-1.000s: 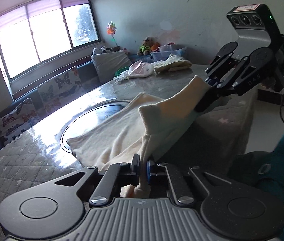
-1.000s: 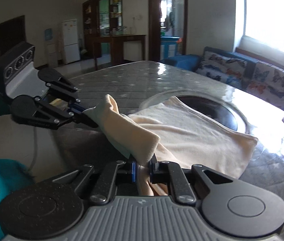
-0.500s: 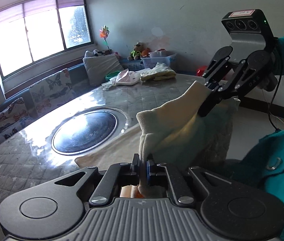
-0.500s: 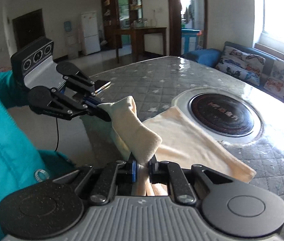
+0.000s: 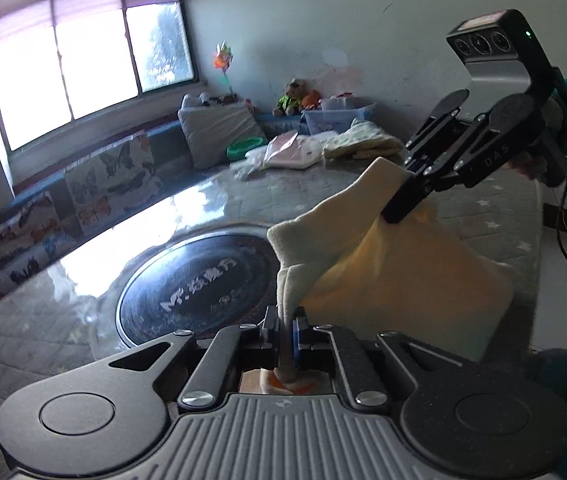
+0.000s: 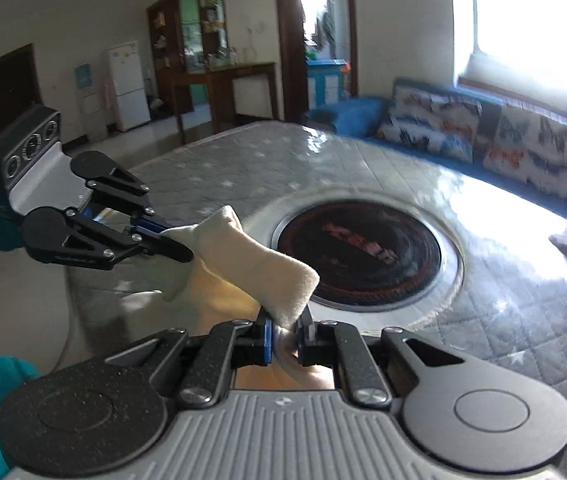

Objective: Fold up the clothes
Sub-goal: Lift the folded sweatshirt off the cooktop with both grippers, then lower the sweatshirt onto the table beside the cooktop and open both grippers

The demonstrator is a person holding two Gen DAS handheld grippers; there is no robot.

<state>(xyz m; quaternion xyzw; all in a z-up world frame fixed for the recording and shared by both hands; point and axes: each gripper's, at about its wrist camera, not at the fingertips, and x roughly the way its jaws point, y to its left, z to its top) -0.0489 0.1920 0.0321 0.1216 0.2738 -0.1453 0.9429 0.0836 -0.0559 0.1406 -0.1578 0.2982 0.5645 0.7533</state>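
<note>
Table: a big round table with a grey quilted cover (image 5: 43,320) fills the middle of the room. Its near edge curves right under both grippers.
Black disc: a round shiny black glass disc with white letters (image 5: 199,292) sits in the middle of the table, bare.
Bench: a long blue bench with butterfly cushions (image 6: 523,152) runs under the bright window (image 5: 71,68), close behind the far side of the table.
Cloth: the cream soft fleece cloth (image 5: 395,280) is held up in the air over the near table edge. It hangs in a fold between the two grippers and reaches past the edge.
Open room: the grey cover to the left and far side of the disc is free.
Pile: more folded clothes, pale yellow and pink (image 5: 323,148), lie at the far edge of the table, well away from the cloth.
Box: a clear plastic box (image 5: 343,116) sits behind the pile; what is in it is too small to tell.
Left gripper: the black left gripper (image 5: 285,330) is pinched tight on one top corner of the cloth.
Right gripper: the black right gripper (image 6: 285,338) is pinched tight on the other corner.
</note>
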